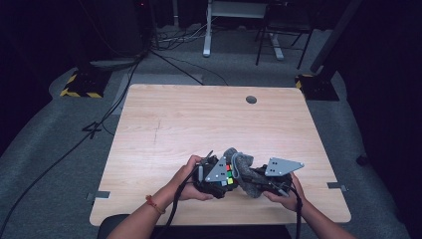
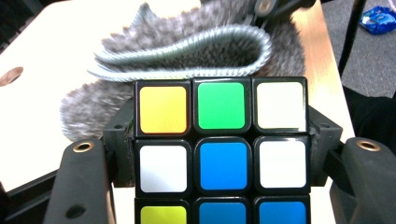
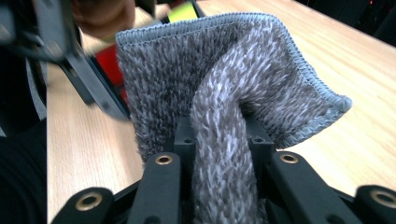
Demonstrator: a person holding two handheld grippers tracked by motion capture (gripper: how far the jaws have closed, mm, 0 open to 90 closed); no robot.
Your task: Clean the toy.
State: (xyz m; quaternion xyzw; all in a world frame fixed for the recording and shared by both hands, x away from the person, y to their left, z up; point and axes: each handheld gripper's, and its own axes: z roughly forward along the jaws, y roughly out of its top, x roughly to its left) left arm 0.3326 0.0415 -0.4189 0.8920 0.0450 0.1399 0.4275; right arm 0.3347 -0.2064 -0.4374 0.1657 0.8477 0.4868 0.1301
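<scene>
A colour-scrambled puzzle cube (image 2: 222,165) is clamped between the jaws of my left gripper (image 2: 222,140), which is shut on it; yellow, green, white and blue tiles face the camera. A grey fuzzy cloth (image 3: 219,70) with a stitched hem is pinched in a fold by my right gripper (image 3: 222,140), shut on it. The cloth (image 2: 187,51) lies up against the far side of the cube. In the high view both hands meet near the table's front edge: left gripper (image 1: 225,179), cube (image 1: 228,178), cloth (image 1: 242,164), right gripper (image 1: 253,182). A red face of the cube (image 3: 108,60) peeks out beside the cloth.
The light wooden table (image 1: 199,119) has a round cable hole (image 1: 251,99) at its far right. On the grey floor beyond are cables, a white desk leg (image 1: 206,30) and a yellow-black striped base (image 1: 79,87). A blue packet (image 2: 380,18) lies on the floor.
</scene>
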